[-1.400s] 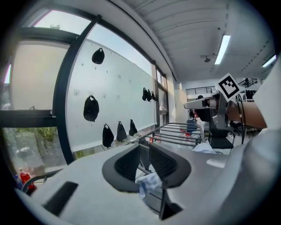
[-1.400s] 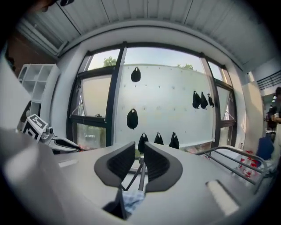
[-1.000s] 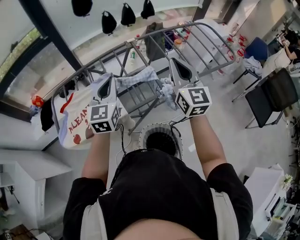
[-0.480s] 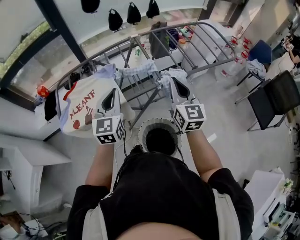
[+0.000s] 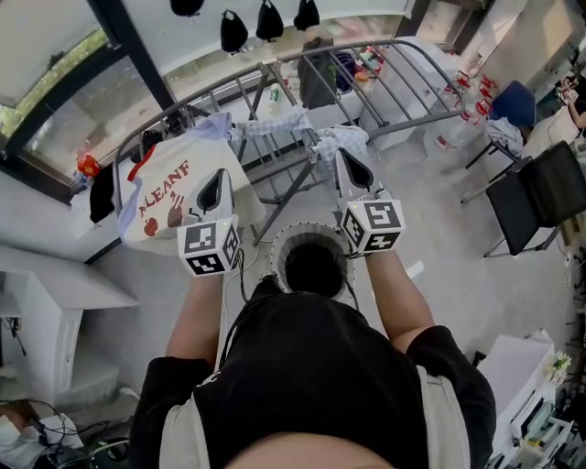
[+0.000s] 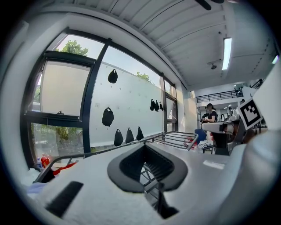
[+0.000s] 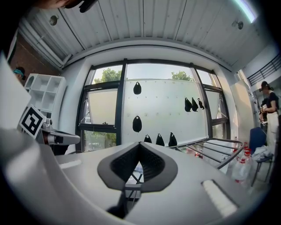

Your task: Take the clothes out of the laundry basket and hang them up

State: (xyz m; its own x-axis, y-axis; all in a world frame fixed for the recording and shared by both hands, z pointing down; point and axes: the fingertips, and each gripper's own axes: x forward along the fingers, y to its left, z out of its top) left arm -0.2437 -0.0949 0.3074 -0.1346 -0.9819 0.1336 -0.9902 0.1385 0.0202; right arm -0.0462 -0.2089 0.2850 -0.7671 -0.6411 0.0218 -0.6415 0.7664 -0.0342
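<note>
A grey metal drying rack (image 5: 385, 69) stands ahead of me. On it hang a white T-shirt with red print (image 5: 169, 197), a blue checked cloth (image 5: 275, 124) and a pale crumpled cloth (image 5: 343, 139). The round white laundry basket (image 5: 291, 240) sits below, between my forearms, and its inside looks dark. My left gripper (image 5: 220, 176) is over the T-shirt's lower edge, shut and holding nothing. My right gripper (image 5: 343, 158), also shut and holding nothing, points just below the pale cloth. In the gripper views the left gripper (image 6: 144, 146) and right gripper (image 7: 139, 145) have their pads together, and rack bars (image 7: 210, 147) show beyond them.
Black bags (image 5: 268, 18) hang on the window behind the rack. A black chair (image 5: 540, 192) and a blue chair (image 5: 513, 99) stand to the right, a white shelf unit (image 5: 46, 293) to the left. Bottles (image 5: 462, 87) stand past the rack. A person (image 7: 268, 105) stands far off.
Both grippers have drawn back from the rack toward me and now sit lower, beside the basket. The cloths they were at stay draped on the rack.
</note>
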